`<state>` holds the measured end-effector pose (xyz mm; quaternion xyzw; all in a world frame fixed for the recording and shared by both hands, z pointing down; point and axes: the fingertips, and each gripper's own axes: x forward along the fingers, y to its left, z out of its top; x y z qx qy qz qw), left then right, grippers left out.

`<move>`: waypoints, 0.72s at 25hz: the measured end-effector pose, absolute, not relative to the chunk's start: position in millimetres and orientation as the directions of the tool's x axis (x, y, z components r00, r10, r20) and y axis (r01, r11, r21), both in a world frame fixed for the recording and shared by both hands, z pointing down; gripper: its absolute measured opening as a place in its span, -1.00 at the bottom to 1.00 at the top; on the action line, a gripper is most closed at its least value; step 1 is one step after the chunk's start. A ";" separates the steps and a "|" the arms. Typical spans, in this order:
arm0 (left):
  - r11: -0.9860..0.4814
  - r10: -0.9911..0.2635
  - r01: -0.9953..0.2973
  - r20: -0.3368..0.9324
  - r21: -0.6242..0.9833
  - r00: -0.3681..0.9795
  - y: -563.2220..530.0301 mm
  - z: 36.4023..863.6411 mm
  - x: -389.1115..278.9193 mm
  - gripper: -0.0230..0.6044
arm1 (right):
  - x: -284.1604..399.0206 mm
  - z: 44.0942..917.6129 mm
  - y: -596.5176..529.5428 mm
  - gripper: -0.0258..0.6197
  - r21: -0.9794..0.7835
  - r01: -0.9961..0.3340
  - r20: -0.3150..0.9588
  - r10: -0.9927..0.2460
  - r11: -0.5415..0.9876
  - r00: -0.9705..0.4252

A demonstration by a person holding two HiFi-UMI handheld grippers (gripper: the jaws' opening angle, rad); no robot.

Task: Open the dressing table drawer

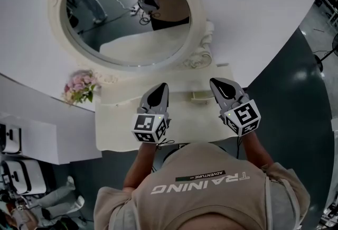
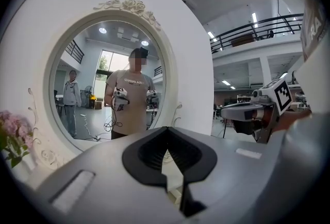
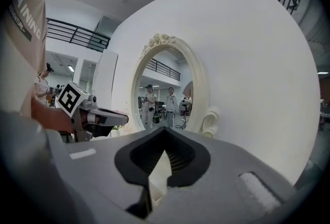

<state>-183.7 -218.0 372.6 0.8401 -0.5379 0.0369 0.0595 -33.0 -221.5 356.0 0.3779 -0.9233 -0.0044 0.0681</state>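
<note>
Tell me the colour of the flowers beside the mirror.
Pink, with green leaves; the head view shows the flowers best.

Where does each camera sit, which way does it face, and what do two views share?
Head view: on the person's head, steeply down at dressing table and mirror; shows shirt, left hand-held gripper, right hand-held gripper.
Left gripper view: on left hand-held gripper, facing mirror; shows its shut jaws.
Right gripper view: on right hand-held gripper, facing mirror; shows its shut jaws.
Shared: all three show the mirror.
</note>
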 end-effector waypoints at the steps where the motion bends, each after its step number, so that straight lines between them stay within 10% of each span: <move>1: -0.416 -0.899 -0.907 0.124 0.059 0.421 -218.1 372.2 -182.4 -0.87 | -32.3 356.1 -221.5 -0.92 0.060 -0.698 0.121 -0.699 0.714 -0.705; 18: -0.400 -0.907 -0.911 0.097 0.095 0.409 -227.0 372.8 -184.2 -0.87 | -36.2 358.7 -235.8 -0.92 0.046 -0.688 0.101 -0.689 0.724 -0.718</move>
